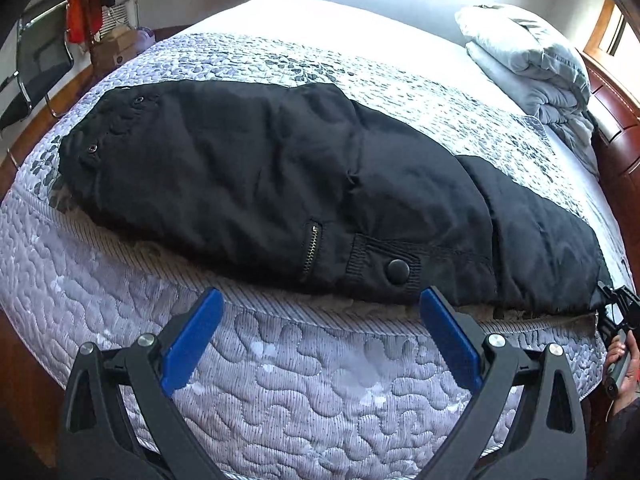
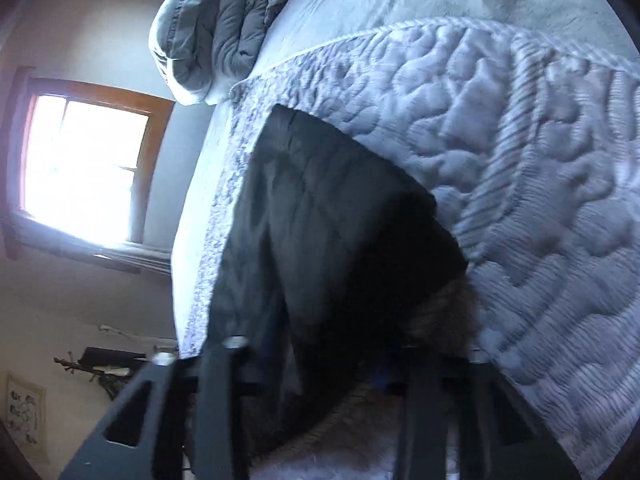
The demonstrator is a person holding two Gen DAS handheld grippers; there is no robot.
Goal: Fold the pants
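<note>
Left gripper [image 1: 322, 336], black frame with blue pads, jaws spread wide, holding nothing; it hovers off the near side of the bed, just short of the black padded pants [image 1: 280, 184], pointed at the snap-button flap [image 1: 398, 269] and brass zipper [image 1: 310, 249] on the near edge. Right gripper [image 2: 320, 372] is blurred in its own view; fingers look drawn in around the near right end of the pants, blue pad barely visible under dark cloth, so probably pinched on fabric, but cannot tell for sure. In the left view it sits at the far right, touching the pants' end [image 1: 618, 304].

Pants lie flat, lengthwise along the near edge of the quilted grey-lilac mattress [image 1: 304, 384], already doubled leg on leg by the look of it. Folded grey duvet [image 1: 532, 60] sits far right, well apart.

Risks, judged: pants hug the mattress edge, so a one-sided pull by the right gripper could drag them off the near side. Thick slippery padding may slip from a shallow pinch. Left jaws closing on the flap alone would lift one layer only, skewing the fold.
</note>
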